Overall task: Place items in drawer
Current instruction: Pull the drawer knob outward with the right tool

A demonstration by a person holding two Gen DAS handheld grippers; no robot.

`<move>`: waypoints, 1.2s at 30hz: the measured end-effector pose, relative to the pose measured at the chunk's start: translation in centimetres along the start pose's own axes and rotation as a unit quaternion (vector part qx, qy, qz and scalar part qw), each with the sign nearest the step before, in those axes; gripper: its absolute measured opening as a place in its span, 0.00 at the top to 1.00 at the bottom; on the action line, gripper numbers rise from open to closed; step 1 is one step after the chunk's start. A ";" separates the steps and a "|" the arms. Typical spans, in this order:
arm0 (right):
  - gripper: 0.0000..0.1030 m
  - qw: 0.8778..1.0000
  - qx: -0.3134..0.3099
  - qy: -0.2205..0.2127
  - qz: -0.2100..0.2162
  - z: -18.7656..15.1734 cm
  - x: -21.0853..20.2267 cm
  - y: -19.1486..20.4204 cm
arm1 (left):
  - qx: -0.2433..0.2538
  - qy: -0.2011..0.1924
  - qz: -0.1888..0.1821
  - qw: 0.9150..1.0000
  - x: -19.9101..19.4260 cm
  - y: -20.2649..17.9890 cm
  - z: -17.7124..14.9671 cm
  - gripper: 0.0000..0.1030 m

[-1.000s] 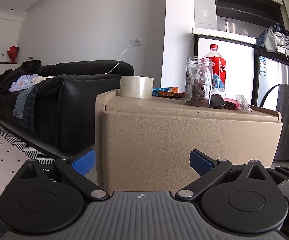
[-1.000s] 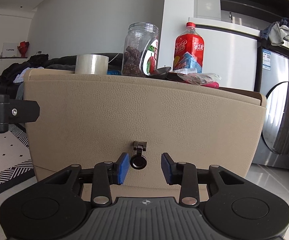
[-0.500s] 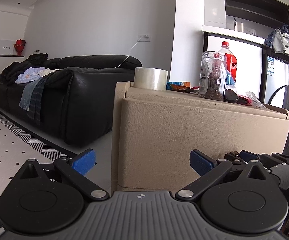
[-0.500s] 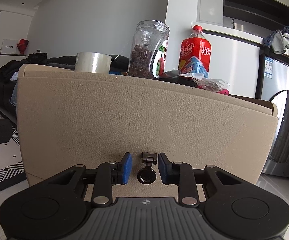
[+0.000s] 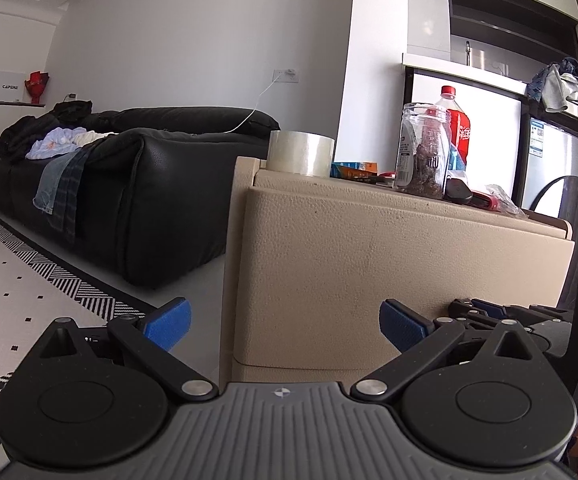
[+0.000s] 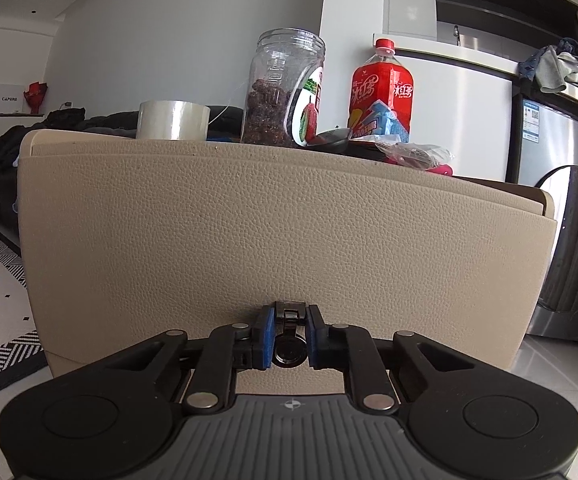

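The right gripper (image 6: 289,342) has its blue jaws closed on the small dark pull ring (image 6: 287,350) that hangs low at the middle of the beige drawer front (image 6: 281,236). The front sits flush with the cabinet, so the drawer is shut. The left gripper (image 5: 285,322) hangs off near the cabinet's left corner with its jaws spread wide and nothing between them.

On the cabinet top stand the things that look meant for the drawer: a roll of clear tape (image 6: 173,120) near the left edge, a glass jar (image 6: 285,92) with something dark inside about the middle, a red drinks bottle (image 6: 383,92) further back, and a crinkled plastic packet (image 6: 417,156) toward the right edge.

With the ring gripped and the front shut, the step could be either pulling the drawer open or having just pushed it closed; since these things sit on top and not inside, I'd lean toward opening. A pull would want to go straight out, level, keeping hold of that loose, swinging ring.
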State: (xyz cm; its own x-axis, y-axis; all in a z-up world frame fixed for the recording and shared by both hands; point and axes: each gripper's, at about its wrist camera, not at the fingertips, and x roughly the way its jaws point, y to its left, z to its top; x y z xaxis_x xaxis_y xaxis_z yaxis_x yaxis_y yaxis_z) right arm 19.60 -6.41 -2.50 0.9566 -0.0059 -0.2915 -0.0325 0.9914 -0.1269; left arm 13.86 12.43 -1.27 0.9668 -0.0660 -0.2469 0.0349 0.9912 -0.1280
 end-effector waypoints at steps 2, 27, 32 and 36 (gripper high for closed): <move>0.83 1.000 0.005 0.000 0.001 0.0 -0.1 -0.1 | 0.003 0.001 0.000 1.000 0.1 -0.1 -0.1 0.00; 0.84 0.999 0.034 0.010 0.012 -0.6 -3.6 -0.7 | 0.038 0.001 -0.020 0.999 -0.7 -1.3 0.1 0.00; 0.84 0.999 0.041 0.011 0.012 -0.8 -4.5 -0.8 | 0.046 0.007 -0.027 0.999 -0.8 -1.1 0.1 0.00; 0.84 0.999 0.046 0.013 0.012 -0.9 -5.2 -0.9 | 0.050 0.009 -0.051 0.997 -1.3 -0.9 0.2 0.00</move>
State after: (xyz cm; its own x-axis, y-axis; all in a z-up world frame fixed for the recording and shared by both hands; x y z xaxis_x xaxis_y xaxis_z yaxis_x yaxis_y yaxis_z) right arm 14.35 -7.40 -1.73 0.9479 0.0160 -0.3183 -0.0275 0.9991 -0.0316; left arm 12.58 11.63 -0.63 0.9524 -0.1672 -0.2547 0.1580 0.9858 -0.0565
